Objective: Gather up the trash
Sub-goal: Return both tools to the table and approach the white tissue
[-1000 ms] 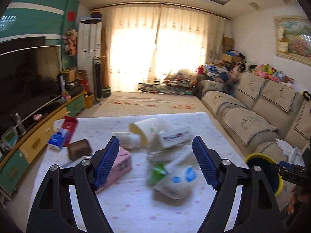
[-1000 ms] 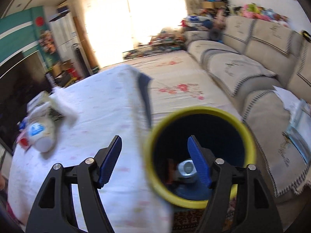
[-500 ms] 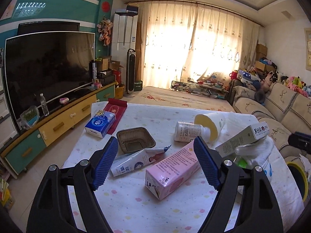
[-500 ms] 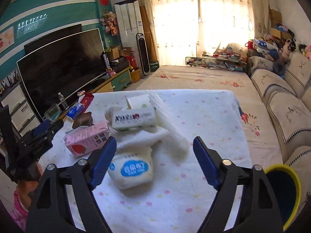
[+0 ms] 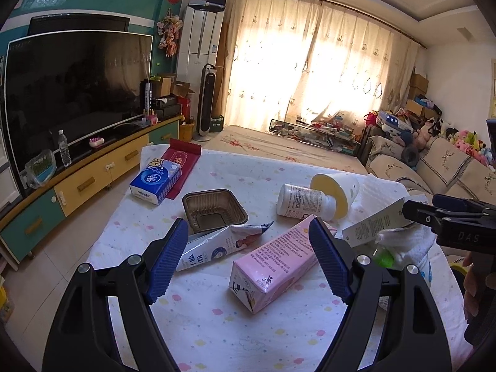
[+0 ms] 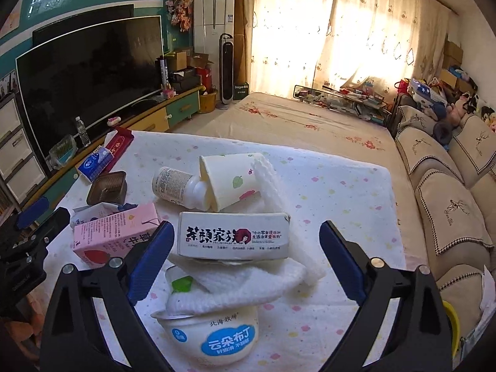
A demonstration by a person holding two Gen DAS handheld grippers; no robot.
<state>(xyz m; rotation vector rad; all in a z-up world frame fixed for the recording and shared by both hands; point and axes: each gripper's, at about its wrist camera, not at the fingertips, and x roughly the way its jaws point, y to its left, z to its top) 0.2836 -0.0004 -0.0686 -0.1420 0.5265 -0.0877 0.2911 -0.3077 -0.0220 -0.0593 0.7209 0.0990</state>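
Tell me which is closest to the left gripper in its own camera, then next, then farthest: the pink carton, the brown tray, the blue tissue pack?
1. Pink carton: lying between the left gripper's open fingers.
2. Brown tray: just beyond, toward the left.
3. Blue tissue pack: far left, by the table's edge.

On the counter (image 5: 198, 325) before my left claw (image 5: 248, 260) a milk carton (image 5: 276, 263) lies on its side, with a flattened carton (image 5: 217, 246) just left of it. Behind that sits a foil tray (image 5: 214, 209), and farther back left a tissue pack (image 5: 156, 179) rests partly on a flat packet (image 5: 181, 164). To the right, a bottle (image 6: 175, 184) lies with its neck inside a tipped paper cup (image 6: 231, 183). Before my right claw (image 6: 245, 259), a box (image 6: 234, 235) lies on a crumpled towel (image 6: 248, 282), which covers a pudding cup (image 6: 214, 338).
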